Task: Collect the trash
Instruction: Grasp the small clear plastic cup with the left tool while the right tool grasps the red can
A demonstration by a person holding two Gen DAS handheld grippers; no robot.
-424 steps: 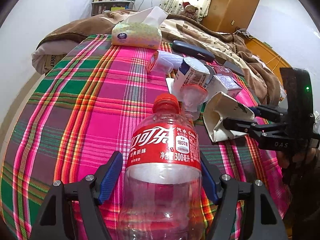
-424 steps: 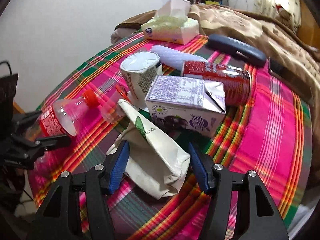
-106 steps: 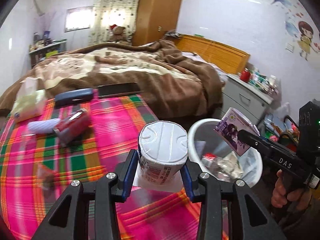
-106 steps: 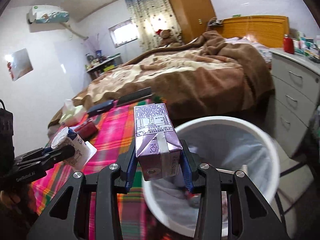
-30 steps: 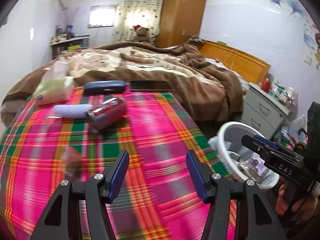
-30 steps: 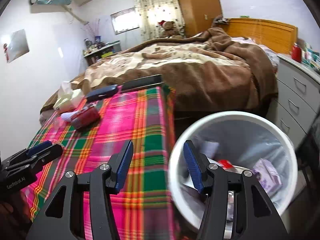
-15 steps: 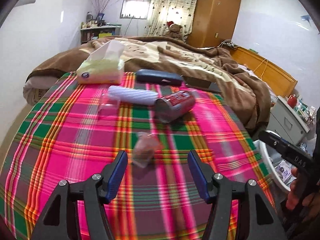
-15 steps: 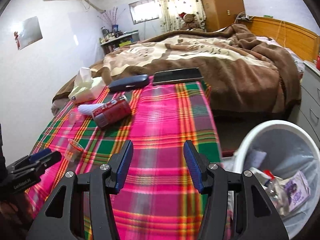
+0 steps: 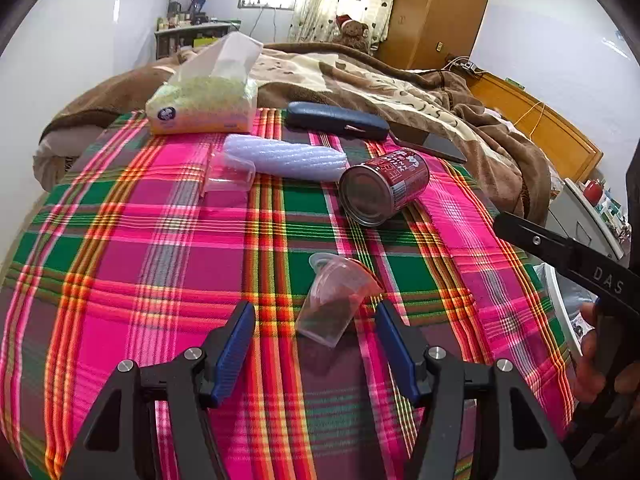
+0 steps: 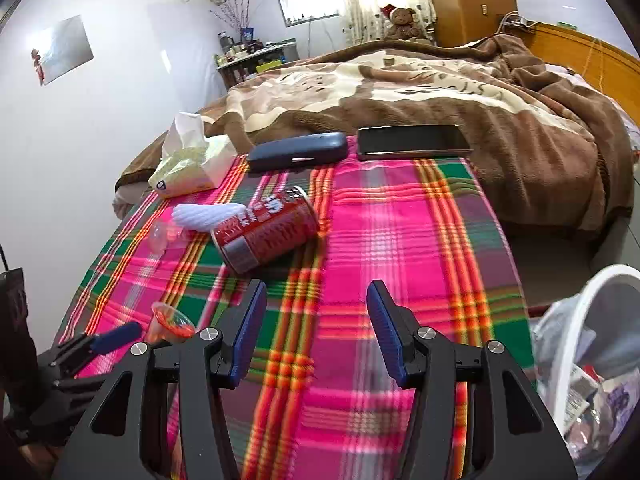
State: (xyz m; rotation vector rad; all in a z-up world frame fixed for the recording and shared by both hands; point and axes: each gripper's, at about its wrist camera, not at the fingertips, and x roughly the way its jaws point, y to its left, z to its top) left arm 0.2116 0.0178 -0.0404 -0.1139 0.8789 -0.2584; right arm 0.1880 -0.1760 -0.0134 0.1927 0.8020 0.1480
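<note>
A small clear plastic cup [image 9: 335, 298] lies on its side on the plaid cloth [image 9: 160, 248], between the tips of my open, empty left gripper [image 9: 316, 338]. It also shows in the right wrist view [image 10: 172, 320]. A red can [image 9: 384, 188] lies on its side farther back; the right wrist view shows it too [image 10: 266, 228]. My right gripper [image 10: 316, 328] is open and empty above the cloth, short of the can. A second clear cup [image 9: 230, 172] and a white foam sleeve [image 9: 284, 158] lie near the can. The white trash bin [image 10: 580, 344] holds trash at right.
A tissue pack [image 9: 202, 100], a dark glasses case [image 9: 336, 120] and a phone [image 10: 412, 142] lie at the far edge of the cloth. A brown blanket [image 10: 440, 88] covers the bed behind. A white wall stands to the left.
Both grippers have swung away from the bin and closer to the cloth. The left gripper now brackets the small clear cup; the right one has drawn nearer the red can.
</note>
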